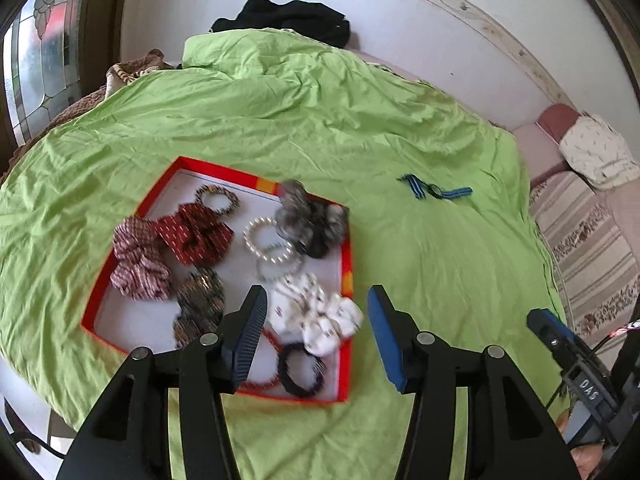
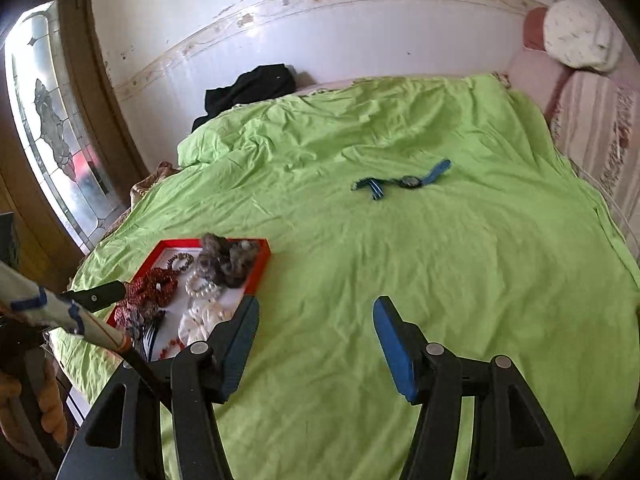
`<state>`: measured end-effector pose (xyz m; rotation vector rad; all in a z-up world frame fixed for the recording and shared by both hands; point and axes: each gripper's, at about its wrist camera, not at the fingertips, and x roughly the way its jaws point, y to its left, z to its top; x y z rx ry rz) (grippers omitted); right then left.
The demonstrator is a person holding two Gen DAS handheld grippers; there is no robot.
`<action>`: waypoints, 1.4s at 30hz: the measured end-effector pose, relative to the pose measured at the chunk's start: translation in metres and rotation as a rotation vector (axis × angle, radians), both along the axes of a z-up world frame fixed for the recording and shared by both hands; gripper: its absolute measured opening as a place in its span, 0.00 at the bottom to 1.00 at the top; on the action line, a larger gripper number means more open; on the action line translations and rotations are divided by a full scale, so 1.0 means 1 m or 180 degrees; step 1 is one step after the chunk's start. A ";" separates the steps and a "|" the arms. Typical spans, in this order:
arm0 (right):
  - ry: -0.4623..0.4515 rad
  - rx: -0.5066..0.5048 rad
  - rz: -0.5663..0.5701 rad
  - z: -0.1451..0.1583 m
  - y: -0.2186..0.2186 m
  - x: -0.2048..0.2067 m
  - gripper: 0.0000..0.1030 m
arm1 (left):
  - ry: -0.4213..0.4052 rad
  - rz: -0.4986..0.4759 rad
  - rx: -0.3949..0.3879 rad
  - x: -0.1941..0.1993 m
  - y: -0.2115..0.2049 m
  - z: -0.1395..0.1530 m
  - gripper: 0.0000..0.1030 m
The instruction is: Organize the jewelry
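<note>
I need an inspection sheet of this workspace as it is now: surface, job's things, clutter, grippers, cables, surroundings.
Surface: wrinkled green sheet spread over a bed.
Job's things: red-rimmed tray holding fabric scrunchies, a pearl bracelet and a black hair tie; a white scrunchie lies near its right rim. A blue-strapped watch lies on the sheet, apart from the tray.
Clutter: black garment at the far edge of the bed.
Grippers: left gripper open, nothing between the jaws; right gripper open, nothing between the jaws.
Cables: nothing seen clearly.
Surroundings: white wall, stained-glass door, striped bedding and a pillow.
</note>
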<state>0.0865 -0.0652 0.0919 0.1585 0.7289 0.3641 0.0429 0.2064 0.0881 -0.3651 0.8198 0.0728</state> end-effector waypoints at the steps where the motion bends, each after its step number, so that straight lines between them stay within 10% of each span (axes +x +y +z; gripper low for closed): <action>1: 0.0025 0.0000 -0.0007 -0.003 -0.003 -0.002 0.62 | -0.0023 -0.0007 0.0005 -0.004 -0.005 0.001 0.50; 23: 0.0114 -0.0178 -0.0017 -0.019 -0.016 -0.050 0.62 | -0.0019 0.0101 0.0014 -0.049 -0.020 -0.009 0.53; 42: 0.0355 -0.0329 0.0688 -0.056 0.048 -0.050 0.67 | 0.0026 0.1044 -0.0038 -0.105 0.091 -0.024 0.57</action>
